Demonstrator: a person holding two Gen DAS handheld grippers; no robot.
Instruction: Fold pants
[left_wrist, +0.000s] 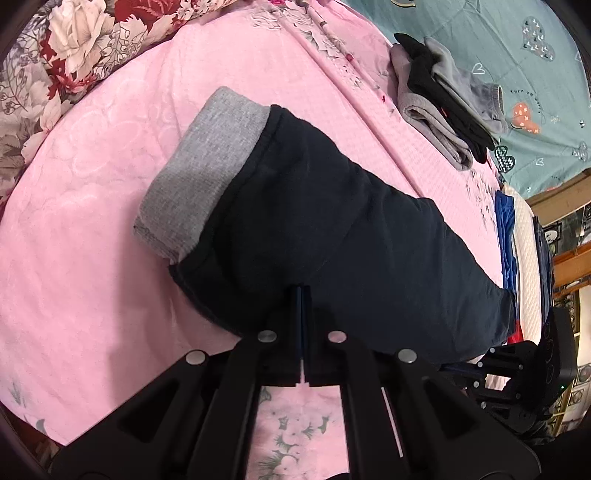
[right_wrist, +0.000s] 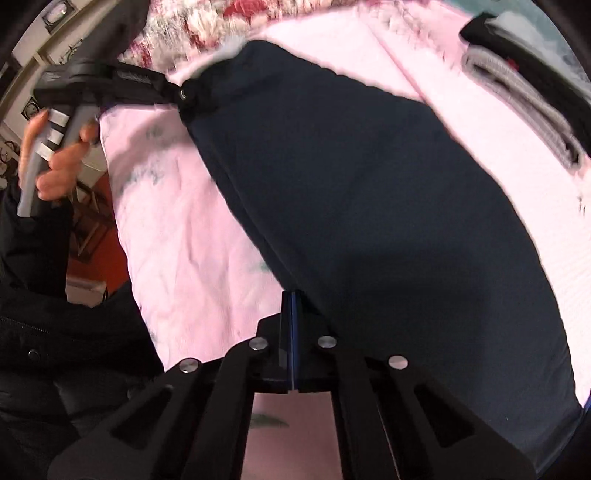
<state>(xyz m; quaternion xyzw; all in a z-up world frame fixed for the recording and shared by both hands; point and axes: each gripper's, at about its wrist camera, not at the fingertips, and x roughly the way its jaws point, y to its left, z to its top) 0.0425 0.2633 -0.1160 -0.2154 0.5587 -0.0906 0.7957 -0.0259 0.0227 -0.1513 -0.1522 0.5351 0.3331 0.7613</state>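
Observation:
Dark navy pants (left_wrist: 332, 229) with a grey ribbed band (left_wrist: 199, 177) at the far end lie across a pink bedspread (left_wrist: 92, 240). My left gripper (left_wrist: 301, 291) is shut on the near edge of the pants. In the right wrist view the pants (right_wrist: 369, 206) stretch away from my right gripper (right_wrist: 291, 299), which is shut on their near edge. The left gripper (right_wrist: 181, 96) shows there at the upper left, pinching the far end of the pants. The right gripper's body (left_wrist: 524, 373) shows at the lower right of the left wrist view.
A stack of folded grey and black clothes (left_wrist: 443, 103) lies at the far right on the bed, also in the right wrist view (right_wrist: 517, 92). A floral quilt (left_wrist: 55, 55) is bunched at the far left. A teal sheet (left_wrist: 498, 37) lies beyond. The bed edge with blue fabric (left_wrist: 506, 236) runs along the right.

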